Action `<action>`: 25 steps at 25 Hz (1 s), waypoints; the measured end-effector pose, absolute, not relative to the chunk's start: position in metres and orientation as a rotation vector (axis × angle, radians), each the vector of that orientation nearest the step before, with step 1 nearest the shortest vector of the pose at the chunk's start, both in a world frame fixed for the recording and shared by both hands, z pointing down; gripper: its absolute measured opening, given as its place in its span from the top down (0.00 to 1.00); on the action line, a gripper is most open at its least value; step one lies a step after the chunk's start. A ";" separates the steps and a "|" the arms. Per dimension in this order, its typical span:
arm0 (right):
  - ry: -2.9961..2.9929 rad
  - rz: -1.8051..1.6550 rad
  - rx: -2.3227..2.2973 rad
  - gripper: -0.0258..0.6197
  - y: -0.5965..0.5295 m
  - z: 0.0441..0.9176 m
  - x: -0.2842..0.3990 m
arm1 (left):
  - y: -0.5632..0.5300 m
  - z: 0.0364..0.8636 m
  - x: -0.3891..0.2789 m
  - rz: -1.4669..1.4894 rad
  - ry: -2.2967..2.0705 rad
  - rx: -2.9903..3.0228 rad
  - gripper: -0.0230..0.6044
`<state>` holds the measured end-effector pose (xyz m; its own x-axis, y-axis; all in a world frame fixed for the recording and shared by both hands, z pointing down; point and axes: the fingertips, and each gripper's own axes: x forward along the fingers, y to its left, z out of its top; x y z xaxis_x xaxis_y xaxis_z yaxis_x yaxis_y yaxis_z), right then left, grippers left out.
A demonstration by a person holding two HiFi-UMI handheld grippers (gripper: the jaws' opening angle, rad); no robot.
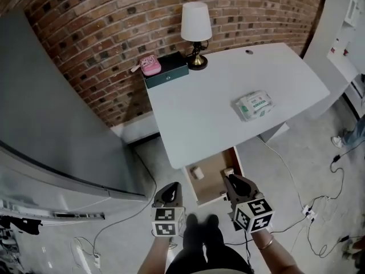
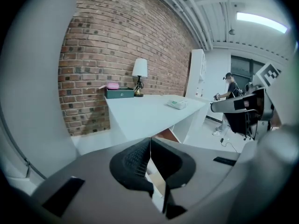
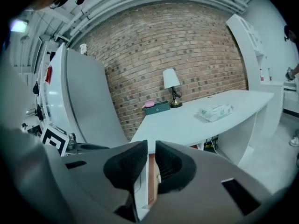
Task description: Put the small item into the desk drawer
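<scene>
Right gripper (image 1: 230,179), illegibly labelled wipes pack (image 1: 254,105)

Left hand-held gripper (image 1: 174,186) closed, right hand-held gripper (image 1: 228,178) ajar.

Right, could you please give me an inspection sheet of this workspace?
Surface: white desk, mostly bare.
Job's things: drawer open; small item inside, second small item by its right wall.
Clutter: lamp, green box with pink item on top, wipes packet.
Grippers: left gripper shut, empty; right gripper slightly open, empty.
Cables: cables strewn over the floor.
Surroundings: brick wall, grey cabinet.
</scene>
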<state>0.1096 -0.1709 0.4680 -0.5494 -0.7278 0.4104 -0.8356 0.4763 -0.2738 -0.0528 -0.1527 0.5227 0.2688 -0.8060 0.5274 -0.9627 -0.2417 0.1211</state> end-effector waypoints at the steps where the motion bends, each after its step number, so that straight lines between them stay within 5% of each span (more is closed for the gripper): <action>1: -2.487 0.658 1.368 0.88 -0.167 0.462 0.116 | -0.152 0.518 -0.049 0.507 -1.591 2.141 0.93; 25: -2.514 0.641 1.599 0.95 -0.095 0.399 0.185 | -0.121 0.462 0.007 0.494 -1.520 2.308 0.93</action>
